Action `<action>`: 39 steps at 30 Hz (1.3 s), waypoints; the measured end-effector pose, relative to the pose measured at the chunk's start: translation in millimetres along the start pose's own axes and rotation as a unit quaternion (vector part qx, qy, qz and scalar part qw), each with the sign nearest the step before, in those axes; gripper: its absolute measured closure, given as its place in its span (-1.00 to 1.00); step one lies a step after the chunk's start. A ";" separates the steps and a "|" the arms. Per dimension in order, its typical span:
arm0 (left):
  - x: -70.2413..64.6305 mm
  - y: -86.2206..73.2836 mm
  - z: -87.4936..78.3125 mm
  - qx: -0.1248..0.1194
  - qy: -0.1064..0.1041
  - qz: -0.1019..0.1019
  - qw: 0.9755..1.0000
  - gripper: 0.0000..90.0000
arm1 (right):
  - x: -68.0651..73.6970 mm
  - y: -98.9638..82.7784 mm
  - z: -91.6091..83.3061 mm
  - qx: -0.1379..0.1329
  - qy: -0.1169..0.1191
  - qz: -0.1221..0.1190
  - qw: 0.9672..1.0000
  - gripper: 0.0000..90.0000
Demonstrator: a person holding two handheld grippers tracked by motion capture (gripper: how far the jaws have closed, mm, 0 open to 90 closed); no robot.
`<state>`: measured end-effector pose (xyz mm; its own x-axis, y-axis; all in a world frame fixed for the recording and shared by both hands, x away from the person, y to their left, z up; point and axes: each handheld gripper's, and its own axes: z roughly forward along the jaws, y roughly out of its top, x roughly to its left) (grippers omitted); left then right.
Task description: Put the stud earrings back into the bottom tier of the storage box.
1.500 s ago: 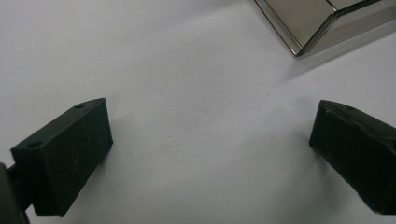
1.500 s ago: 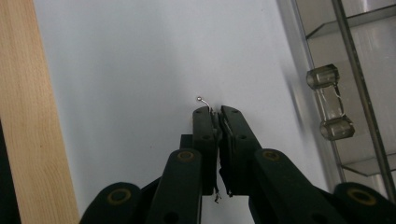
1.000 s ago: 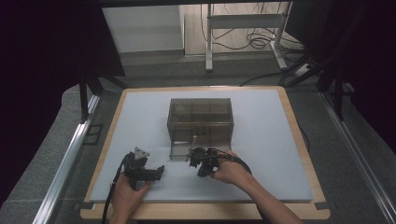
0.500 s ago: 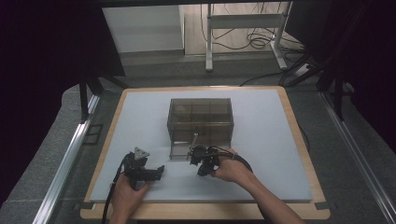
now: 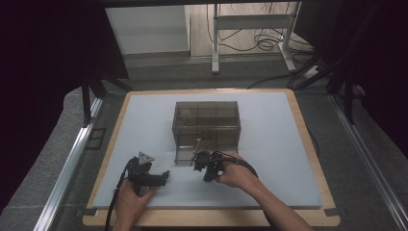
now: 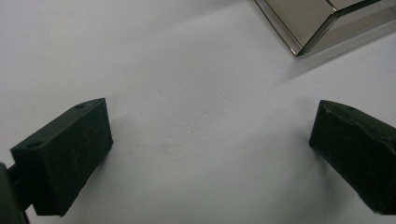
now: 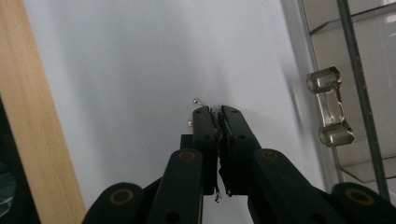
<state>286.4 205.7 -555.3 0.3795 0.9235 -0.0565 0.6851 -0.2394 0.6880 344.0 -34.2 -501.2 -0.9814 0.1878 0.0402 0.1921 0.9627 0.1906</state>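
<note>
A smoky clear drawer box point(image 5: 206, 122) stands mid-mat, its lower left drawer point(image 5: 185, 155) pulled out toward me. My right gripper point(image 5: 199, 161) lies just in front of that drawer. In the right gripper view its jaws point(image 7: 218, 109) are shut on a small earring point(image 7: 196, 101): a silver ball and a pale bead show at the tips, and a thin wire runs between the pads. The drawer's clear handle point(image 7: 329, 106) is to the right of the jaws. My left gripper point(image 5: 161, 177) rests on the mat to the left, open point(image 6: 210, 126), with nothing between its fingers.
The white mat point(image 5: 269, 159) lies on a wooden board point(image 5: 211, 219) whose edge point(image 7: 32, 121) shows in the right gripper view. A corner of the box point(image 6: 317, 23) is just ahead of the left gripper. Metal rails point(image 5: 72, 159) flank the table.
The right hand has shifted very slightly in front of the open drawer. The left gripper has stayed put.
</note>
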 end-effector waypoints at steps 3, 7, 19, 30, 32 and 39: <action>0.0 0.0 0.0 0.000 0.000 0.000 1.000 -1.00 | -4.3 -2.3 -3.0 -0.008 0.004 0.007 1.000 0.86; 0.0 0.0 -0.1 0.000 0.000 0.000 1.000 -1.00 | -7.2 -3.7 -9.5 -0.016 0.000 0.012 1.000 0.86; -0.1 0.0 0.0 0.000 0.000 -0.001 1.000 -1.00 | -19.1 -4.5 -31.5 -0.044 -0.017 0.032 0.998 0.85; -0.1 0.0 0.0 0.000 0.000 -0.001 1.000 -1.00 | -30.1 -5.1 -45.8 -0.069 -0.034 0.052 0.996 0.85; -0.1 0.0 0.0 0.000 0.000 -0.001 1.000 -1.00 | -34.0 -4.7 -47.7 -0.079 -0.041 0.058 0.994 0.85; 0.2 0.1 -0.4 0.002 0.000 0.003 1.000 -1.00 | -42.8 -3.1 -44.5 -0.095 -0.055 0.070 0.991 0.85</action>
<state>286.2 206.0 -555.0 0.3836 0.9220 -0.0530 0.6859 -0.2460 0.6849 385.5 -53.9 -459.8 -0.9372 0.3477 -0.0266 0.3136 0.8737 0.3719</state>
